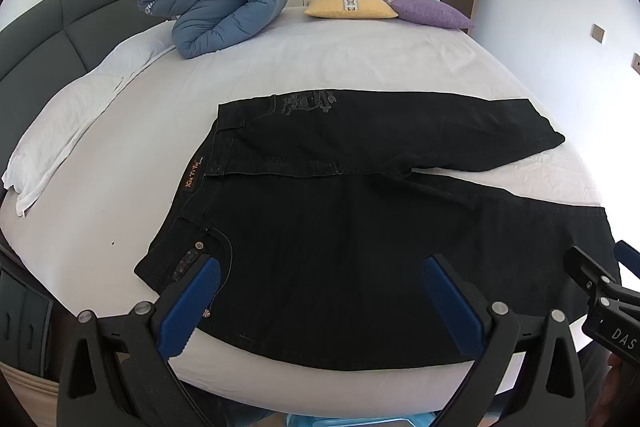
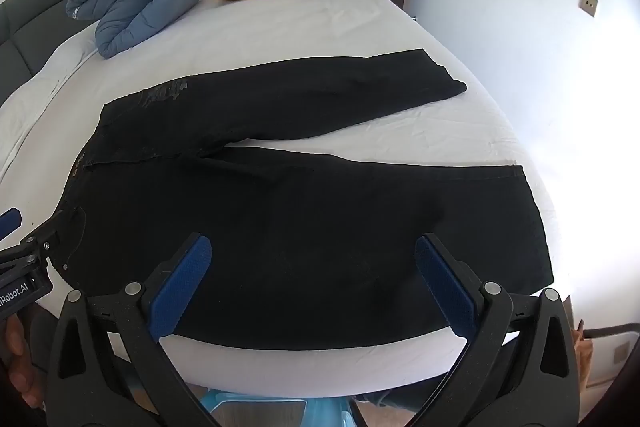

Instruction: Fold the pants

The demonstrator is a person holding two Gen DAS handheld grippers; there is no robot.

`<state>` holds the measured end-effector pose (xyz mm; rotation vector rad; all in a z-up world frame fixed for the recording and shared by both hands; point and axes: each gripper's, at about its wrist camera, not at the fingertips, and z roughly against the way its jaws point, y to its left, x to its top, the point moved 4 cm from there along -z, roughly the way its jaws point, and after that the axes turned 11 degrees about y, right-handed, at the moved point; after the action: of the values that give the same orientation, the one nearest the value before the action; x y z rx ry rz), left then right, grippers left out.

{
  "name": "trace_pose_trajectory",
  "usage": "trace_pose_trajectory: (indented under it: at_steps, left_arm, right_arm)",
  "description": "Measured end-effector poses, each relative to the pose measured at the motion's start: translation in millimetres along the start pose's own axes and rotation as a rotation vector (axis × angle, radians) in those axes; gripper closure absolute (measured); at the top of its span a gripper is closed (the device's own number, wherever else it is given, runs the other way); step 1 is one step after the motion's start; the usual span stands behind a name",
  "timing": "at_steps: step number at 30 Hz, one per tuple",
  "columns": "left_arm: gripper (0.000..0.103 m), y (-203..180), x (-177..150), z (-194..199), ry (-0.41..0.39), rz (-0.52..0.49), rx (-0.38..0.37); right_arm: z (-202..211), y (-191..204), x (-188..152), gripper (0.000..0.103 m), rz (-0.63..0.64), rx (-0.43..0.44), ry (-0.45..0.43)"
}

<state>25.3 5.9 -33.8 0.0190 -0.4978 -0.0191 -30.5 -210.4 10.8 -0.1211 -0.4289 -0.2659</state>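
Pants [image 1: 320,247] flat on bed [image 1: 280,67] — fold not begun.
Left gripper [image 1: 320,291] and right gripper [image 2: 312,275] hover spread at near edge — next, pinch near leg.

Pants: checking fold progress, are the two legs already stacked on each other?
No, the pants lie spread with legs apart, sheet between them.

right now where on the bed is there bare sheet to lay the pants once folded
Bare white sheet lies between the black denim pants and the yellow cushion. A second patch sits between the waistband and the white folded towel. A narrow wedge opens between the two legs. The near edge is crowded: pants reach it, with the left gripper and right gripper open above.
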Motion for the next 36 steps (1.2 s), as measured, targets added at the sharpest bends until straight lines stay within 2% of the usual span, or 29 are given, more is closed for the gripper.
trace_pose_trajectory:
  at_steps: [36]
  left_arm:
    - [0.000, 0.0, -7.7, -6.6, 0.007, -0.001, -0.005]
  right_arm:
    - [-1.9, 3.9, -4.8, 0.000, 0.000, 0.006, 0.009]
